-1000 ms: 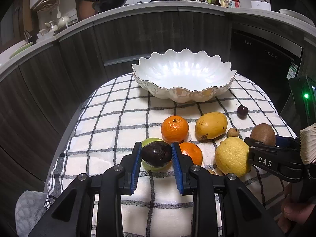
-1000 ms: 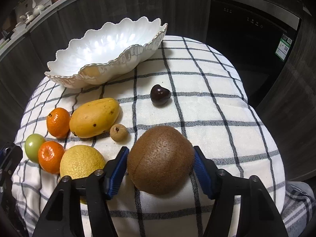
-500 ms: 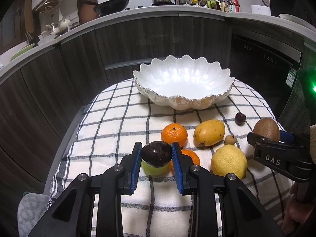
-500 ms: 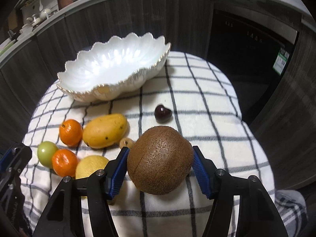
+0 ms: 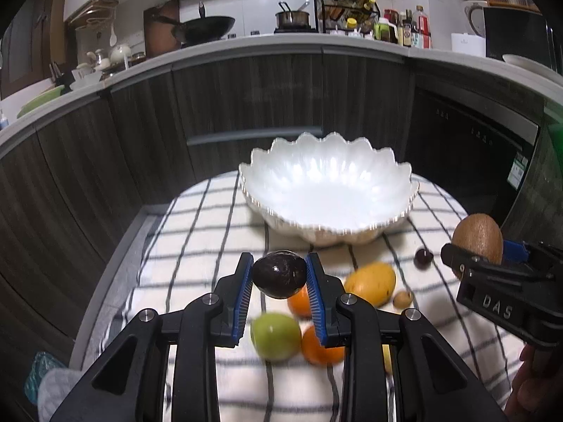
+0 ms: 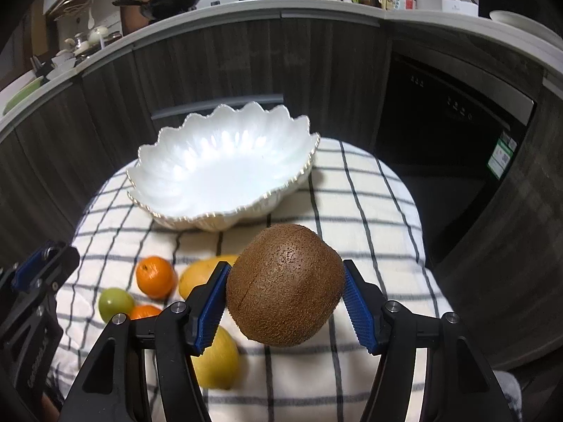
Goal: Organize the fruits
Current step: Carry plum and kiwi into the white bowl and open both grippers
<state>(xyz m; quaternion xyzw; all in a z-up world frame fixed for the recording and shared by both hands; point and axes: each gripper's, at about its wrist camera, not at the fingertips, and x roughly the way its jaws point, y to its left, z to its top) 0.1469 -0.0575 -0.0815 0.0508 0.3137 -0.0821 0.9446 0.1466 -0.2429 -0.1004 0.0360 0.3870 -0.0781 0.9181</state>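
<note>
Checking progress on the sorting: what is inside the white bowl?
Nothing shows inside the white bowl; its visible floor is bare. The near rim hides a strip of the inside.

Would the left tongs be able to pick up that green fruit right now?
Probably not as things stand: the left tongs are already shut on a dark fruit, so the jaws are full. The green fruit lies uncovered on the checked cloth just below them.

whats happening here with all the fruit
A person is sorting fruit with two handheld grippers. The left gripper is shut on a dark fruit; the right gripper grips a brown kiwi. The white bowl holds nothing yet. A mango, oranges and a green fruit lie on the checked cloth.
</note>
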